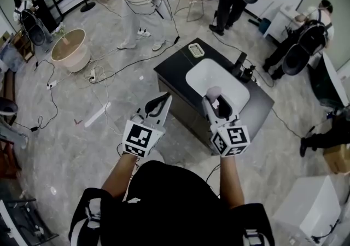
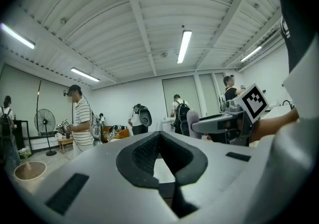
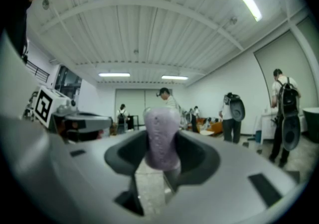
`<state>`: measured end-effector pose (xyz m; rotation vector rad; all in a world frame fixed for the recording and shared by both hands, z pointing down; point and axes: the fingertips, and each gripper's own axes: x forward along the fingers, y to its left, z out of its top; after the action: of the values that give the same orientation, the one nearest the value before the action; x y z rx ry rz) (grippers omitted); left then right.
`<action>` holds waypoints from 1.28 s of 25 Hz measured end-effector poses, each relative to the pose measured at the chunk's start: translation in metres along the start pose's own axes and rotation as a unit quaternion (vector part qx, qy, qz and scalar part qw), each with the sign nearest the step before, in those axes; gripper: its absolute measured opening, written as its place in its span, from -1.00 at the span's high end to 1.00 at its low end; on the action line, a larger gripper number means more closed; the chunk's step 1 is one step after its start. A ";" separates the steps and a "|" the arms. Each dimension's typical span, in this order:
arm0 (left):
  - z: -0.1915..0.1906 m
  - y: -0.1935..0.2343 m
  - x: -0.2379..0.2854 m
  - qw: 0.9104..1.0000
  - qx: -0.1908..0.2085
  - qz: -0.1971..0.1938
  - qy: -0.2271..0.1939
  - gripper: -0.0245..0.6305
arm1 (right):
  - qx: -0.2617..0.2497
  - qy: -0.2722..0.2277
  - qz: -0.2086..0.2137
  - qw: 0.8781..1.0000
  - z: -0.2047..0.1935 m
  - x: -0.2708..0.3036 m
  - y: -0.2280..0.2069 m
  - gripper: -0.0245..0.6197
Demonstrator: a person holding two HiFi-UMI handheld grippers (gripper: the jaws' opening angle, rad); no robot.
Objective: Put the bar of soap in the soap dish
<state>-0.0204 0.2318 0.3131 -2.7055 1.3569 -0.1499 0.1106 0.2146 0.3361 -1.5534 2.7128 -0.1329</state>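
— Where is the bar of soap (image 3: 161,136) being held?

— It is being clamped between the jaws of the right tool (image 1: 216,103). Its long axis is being kept along the jaws, so its rounded lilac end is sticking out past the tips.

— And which way is the soap dish (image 1: 196,50) being found from there?

— Farther off and a little to the left. It is being carried on the far left corner of the dark surface (image 1: 175,64), with the white sink basin (image 1: 208,75) lying between it and the soap. The right tool is being judged the nearer of the two, so a forward, slightly leftward reach over the basin is being called for.

— Is the left tool (image 2: 159,141) being used?

— No. Its jaws are being kept together with nothing between them, near the surface's near left edge.

— Is any writing being shown?

— Only black-and-white square markers on each marker cube (image 1: 138,137). No brand or word is being made out.
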 end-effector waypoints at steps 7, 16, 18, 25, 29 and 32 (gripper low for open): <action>-0.003 -0.009 0.016 1.000 -0.016 -0.008 -0.002 0.85 | 0.003 0.005 -0.004 1.000 -0.010 -0.009 -0.014 0.29; -0.012 0.005 0.034 1.000 -0.023 -0.006 0.004 0.85 | -0.002 0.010 -0.003 1.000 -0.009 0.008 -0.024 0.29; -0.014 0.010 0.040 1.000 -0.025 -0.004 0.003 0.85 | -0.005 0.011 -0.001 1.000 -0.010 0.016 -0.027 0.29; -0.020 0.035 0.066 0.999 -0.032 -0.004 -0.002 0.85 | -0.010 0.015 0.004 1.000 -0.010 0.054 -0.036 0.29; -0.025 0.054 0.088 1.000 -0.028 -0.006 -0.004 0.85 | -0.016 0.015 0.003 1.000 -0.011 0.081 -0.048 0.29; -0.030 0.072 0.106 1.000 -0.028 -0.008 0.000 0.85 | -0.013 0.019 0.001 1.000 -0.011 0.105 -0.058 0.29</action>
<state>-0.0184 0.1017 0.3364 -2.7627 1.3612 -0.1147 0.1067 0.0957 0.3553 -1.5712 2.7554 -0.1273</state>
